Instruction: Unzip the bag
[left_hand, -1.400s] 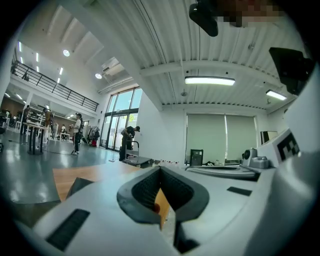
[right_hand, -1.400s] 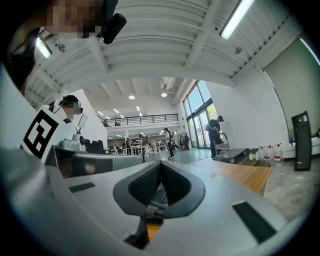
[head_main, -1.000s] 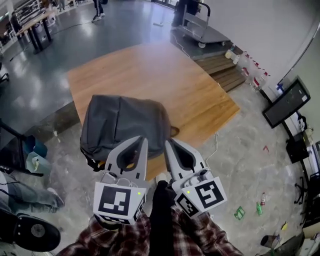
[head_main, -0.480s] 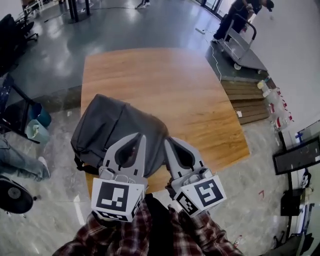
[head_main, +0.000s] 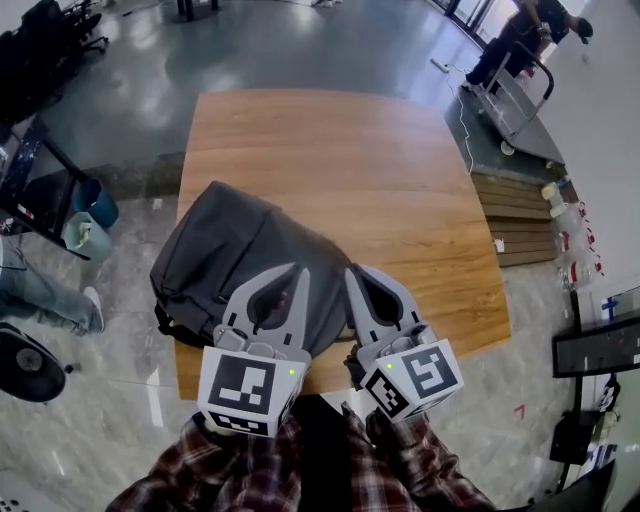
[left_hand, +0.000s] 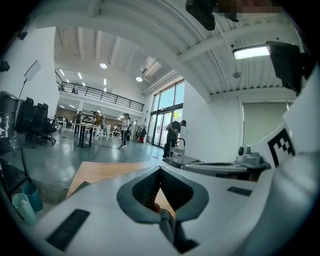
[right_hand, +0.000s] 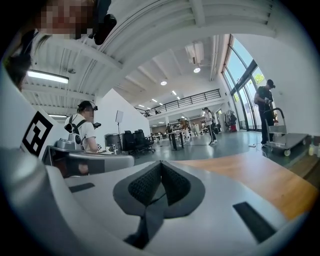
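Observation:
A dark grey bag (head_main: 235, 250) lies flat on the near left corner of the wooden table (head_main: 350, 160), with its near edge hanging over the table's edge. Both grippers are held close to my body, above the bag's near edge and pointing away from me. My left gripper (head_main: 298, 272) is shut, its tips meeting with nothing between them; the left gripper view shows the same (left_hand: 160, 168). Just to its right, my right gripper (head_main: 352, 271) is shut and empty too (right_hand: 161, 163). Neither touches the bag. No zipper shows from here.
The table (right_hand: 260, 175) stretches ahead with its far half bare. A blue bin (head_main: 96, 203) and a seated person's legs (head_main: 40, 300) are on the floor to the left. At the far right a person pushes a trolley (head_main: 515, 85); wooden steps (head_main: 520, 215) lie beside the table.
The head view has swung, so the table and bag sit more squarely ahead and a little to the right. Both grippers stay shut, side by side, near my body.

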